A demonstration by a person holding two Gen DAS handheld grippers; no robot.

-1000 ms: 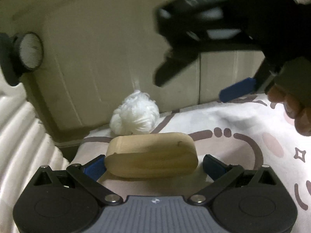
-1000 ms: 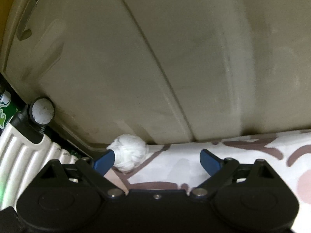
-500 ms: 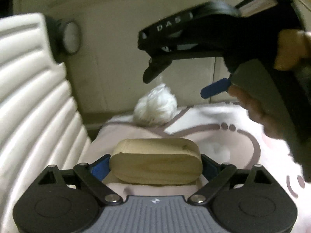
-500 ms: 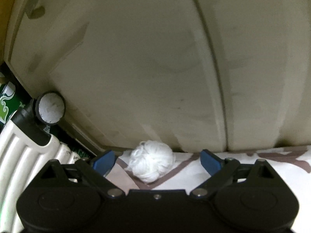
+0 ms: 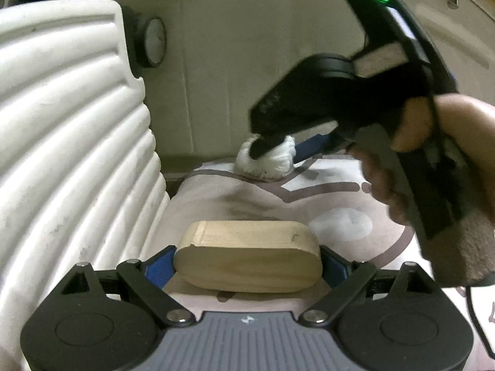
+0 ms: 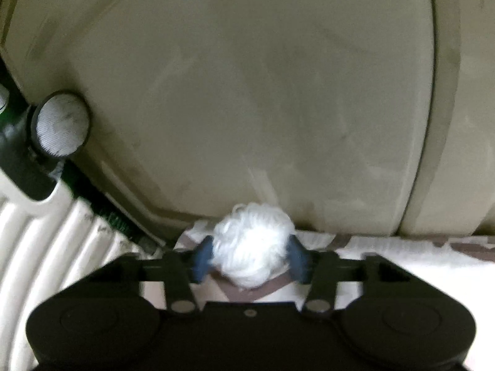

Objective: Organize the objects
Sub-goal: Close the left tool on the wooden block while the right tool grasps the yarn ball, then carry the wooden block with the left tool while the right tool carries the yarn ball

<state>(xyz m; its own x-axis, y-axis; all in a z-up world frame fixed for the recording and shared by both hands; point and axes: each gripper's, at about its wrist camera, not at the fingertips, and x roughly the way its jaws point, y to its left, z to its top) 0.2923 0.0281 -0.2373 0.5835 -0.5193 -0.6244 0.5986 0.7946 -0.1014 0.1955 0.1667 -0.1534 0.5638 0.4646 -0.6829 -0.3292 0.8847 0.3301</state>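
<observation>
My left gripper [image 5: 247, 262] is shut on a pale oval wooden block [image 5: 247, 259], held just above the patterned bedsheet [image 5: 324, 191]. A white yarn ball [image 6: 252, 244] lies at the sheet's far edge against a beige cabinet [image 6: 247, 92]. My right gripper [image 6: 250, 258] has closed its blue pads on both sides of the ball. In the left wrist view the right gripper [image 5: 272, 151] reaches in from the right, its fingers around the yarn ball [image 5: 269, 164].
A white ribbed plastic panel [image 5: 68, 142] rises along the left, with a round black-rimmed knob [image 5: 153, 41] at its top. The beige cabinet wall [image 5: 247, 61] closes off the back. The person's hand [image 5: 433, 170] holds the right gripper.
My right gripper moved forward to the yarn ball and closed its fingers on it. My left gripper kept hold of the wooden block and shifted slightly.
</observation>
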